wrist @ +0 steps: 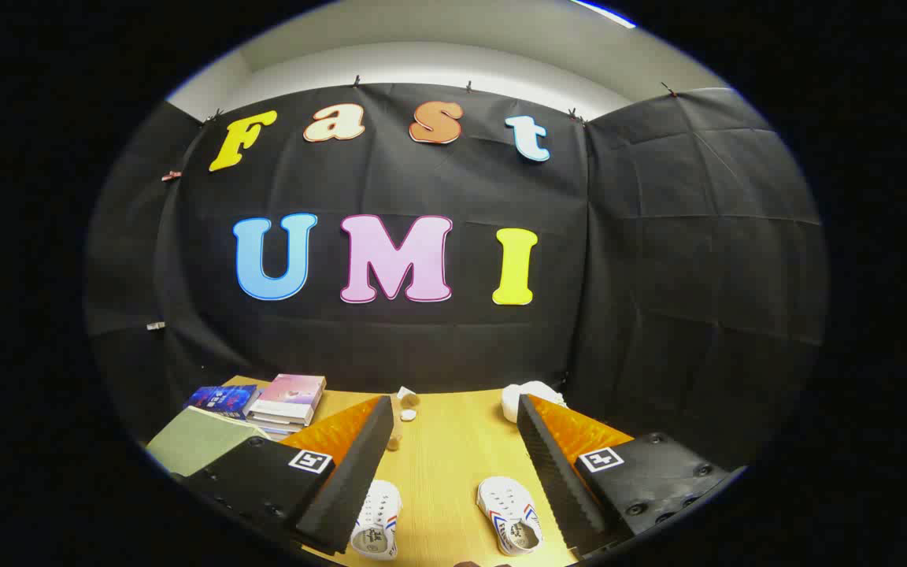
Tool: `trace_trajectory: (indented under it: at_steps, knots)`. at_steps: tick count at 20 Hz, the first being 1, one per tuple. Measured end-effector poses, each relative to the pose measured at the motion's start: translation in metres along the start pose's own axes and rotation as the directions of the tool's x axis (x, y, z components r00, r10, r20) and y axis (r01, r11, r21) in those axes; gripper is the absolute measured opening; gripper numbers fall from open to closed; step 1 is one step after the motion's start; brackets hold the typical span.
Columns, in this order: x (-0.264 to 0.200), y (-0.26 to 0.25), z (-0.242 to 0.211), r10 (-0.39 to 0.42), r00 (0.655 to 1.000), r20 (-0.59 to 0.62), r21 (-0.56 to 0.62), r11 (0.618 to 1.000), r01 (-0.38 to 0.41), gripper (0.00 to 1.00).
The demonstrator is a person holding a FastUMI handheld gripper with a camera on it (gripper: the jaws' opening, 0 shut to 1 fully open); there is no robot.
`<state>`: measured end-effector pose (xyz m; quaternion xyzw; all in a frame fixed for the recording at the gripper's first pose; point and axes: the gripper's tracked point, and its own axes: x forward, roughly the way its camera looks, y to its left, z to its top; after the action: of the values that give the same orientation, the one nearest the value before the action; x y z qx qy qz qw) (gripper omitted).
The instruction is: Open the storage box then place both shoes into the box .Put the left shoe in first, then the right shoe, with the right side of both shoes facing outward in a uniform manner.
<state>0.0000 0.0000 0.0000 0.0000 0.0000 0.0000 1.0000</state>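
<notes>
The wooden table (453,441) served as landmark. At its far left lay a green storage box (194,442) beside stacked books (290,402). The gripper (453,417) hung above it, fingers spread wide, gripping nothing. Two white shoes (377,518) (510,524) lay on it between the fingers. A white object (531,395) sat at its far right.
</notes>
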Motion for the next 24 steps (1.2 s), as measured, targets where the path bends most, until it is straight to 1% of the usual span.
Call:
trace_trajectory:
  at_steps: [8,11,18,22,24]
  knots:
    - [0.007,0.010,-0.007,0.018,1.000,-0.022,0.012,1.000,-0.018,0.97]
    - [0.010,0.012,-0.015,0.019,0.999,-0.044,-0.022,1.000,-0.020,0.97]
    - [0.017,0.027,-0.029,0.059,0.994,-0.093,-0.008,0.998,-0.060,0.97]
    - [0.023,0.044,-0.040,0.122,0.982,-0.142,0.019,0.992,-0.121,0.97]
    - [0.022,0.062,-0.057,0.198,0.958,-0.207,0.065,0.980,-0.188,0.97]
